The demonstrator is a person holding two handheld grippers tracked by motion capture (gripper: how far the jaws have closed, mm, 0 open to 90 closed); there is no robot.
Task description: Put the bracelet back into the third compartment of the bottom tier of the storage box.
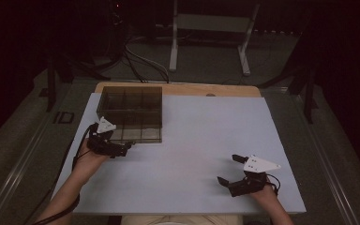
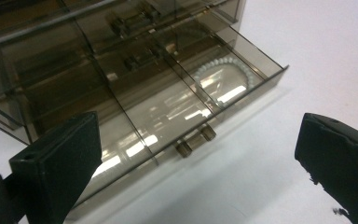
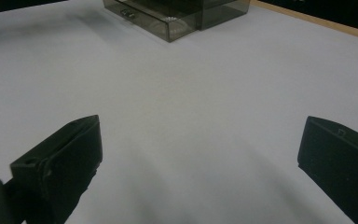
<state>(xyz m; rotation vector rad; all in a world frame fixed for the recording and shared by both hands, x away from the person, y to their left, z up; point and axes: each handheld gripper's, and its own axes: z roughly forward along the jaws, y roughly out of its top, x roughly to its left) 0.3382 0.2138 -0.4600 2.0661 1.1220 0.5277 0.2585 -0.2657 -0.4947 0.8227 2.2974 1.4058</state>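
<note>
Left gripper view: smoked organizer box (image 2: pixel 121 70), its drawer (image 2: pixel 168 112) pulled out toward the person, beads (image 2: pixel 223 70) dim inside. It sits far-left on the table (image 1: pixel 192 140). Left gripper (image 2: pixel 196 163) and right gripper (image 3: pixel 200 172) both gape, holding nothing.

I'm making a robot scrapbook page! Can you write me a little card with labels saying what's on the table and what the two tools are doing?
Surface: white table
Main thing: smoky see-through drawer box, far left
Drawer: pulled out, split into compartments
Inside drawer: white bead bracelet in one end compartment
Drawer handle: small, on its front
Left tool: open, by the drawer front
Right tool: open, above bare table, near right
</note>
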